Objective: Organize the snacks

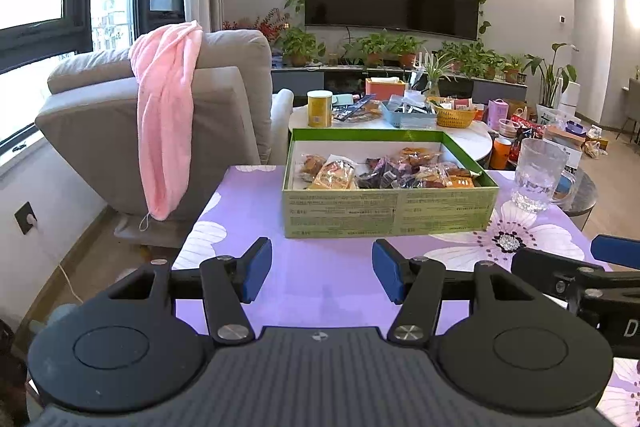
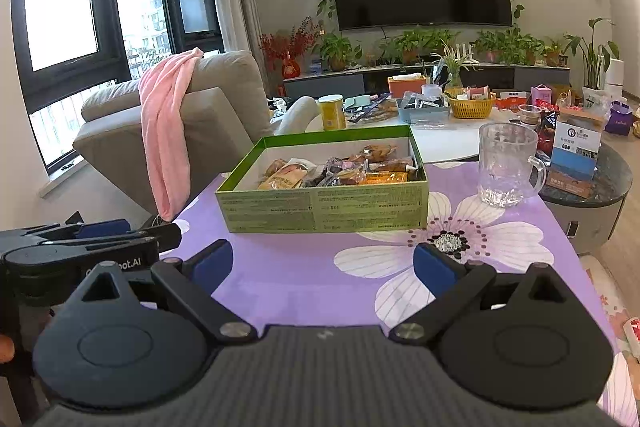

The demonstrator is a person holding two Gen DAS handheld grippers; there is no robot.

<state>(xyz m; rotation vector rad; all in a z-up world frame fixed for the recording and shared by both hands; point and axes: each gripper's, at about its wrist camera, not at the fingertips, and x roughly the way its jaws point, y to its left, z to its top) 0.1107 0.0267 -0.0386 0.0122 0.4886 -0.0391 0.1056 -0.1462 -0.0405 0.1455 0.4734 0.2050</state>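
Note:
A green cardboard box (image 1: 390,217) (image 2: 324,209) sits on the purple flowered tablecloth (image 1: 320,279) (image 2: 304,267), holding several wrapped snack packets (image 1: 384,171) (image 2: 340,171). My left gripper (image 1: 322,273) hovers over the cloth just in front of the box, open, nothing between its blue pads. My right gripper (image 2: 323,269) hangs beside it, a little further right and also short of the box, open and empty. Each gripper shows at the edge of the other's view.
A clear glass mug (image 1: 540,175) (image 2: 506,171) stands right of the box. A grey armchair with a pink towel (image 1: 168,115) (image 2: 168,123) is to the left. Behind, a white round table (image 1: 460,139) carries a yellow can (image 1: 320,109), baskets and more snacks.

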